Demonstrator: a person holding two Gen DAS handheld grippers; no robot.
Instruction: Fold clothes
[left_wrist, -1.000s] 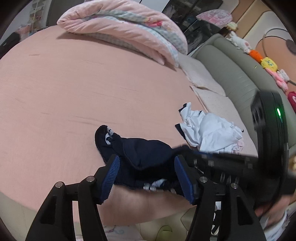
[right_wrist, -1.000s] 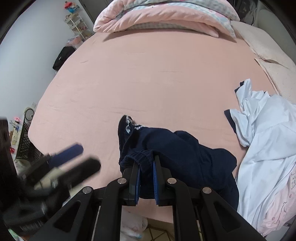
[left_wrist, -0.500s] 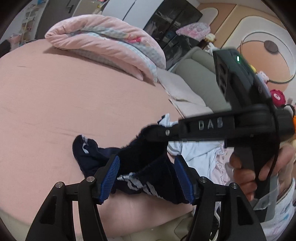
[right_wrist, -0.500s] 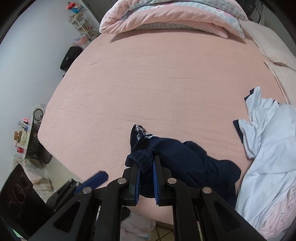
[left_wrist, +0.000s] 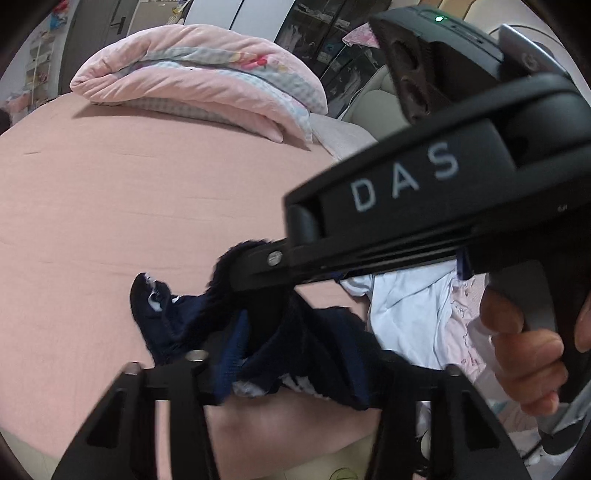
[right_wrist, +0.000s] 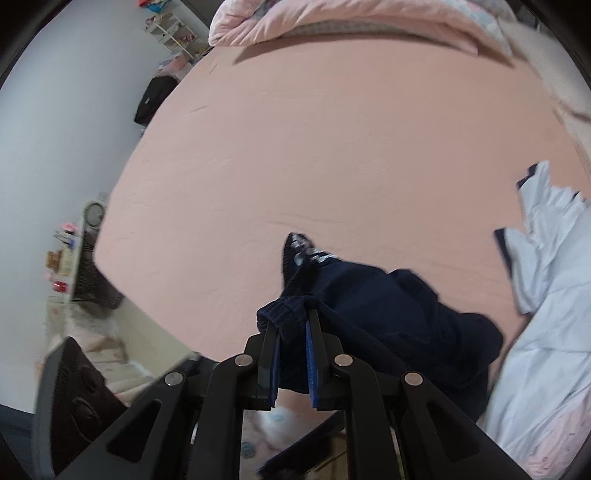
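A navy blue garment (right_wrist: 388, 310) with white stripes lies bunched at the near edge of the pink bed (right_wrist: 332, 147). My right gripper (right_wrist: 291, 347) is shut on the garment's ribbed waistband and lifts it off the bed. In the left wrist view the right gripper's black body (left_wrist: 406, 206) crosses the frame, with the waistband (left_wrist: 236, 266) hanging from its tip. My left gripper (left_wrist: 291, 365) is open, its blue pads on either side of the garment's lower folds (left_wrist: 295, 354).
A crumpled white and pale pink pile of clothes (right_wrist: 546, 302) lies right of the garment, also seen in the left wrist view (left_wrist: 417, 314). A folded pink duvet (left_wrist: 199, 74) sits at the far end of the bed. A black basket (right_wrist: 92, 280) stands on the floor at left.
My right gripper has lifted the waistband higher and moved closer across the left wrist view. The left gripper has moved in around the garment's lower folds.
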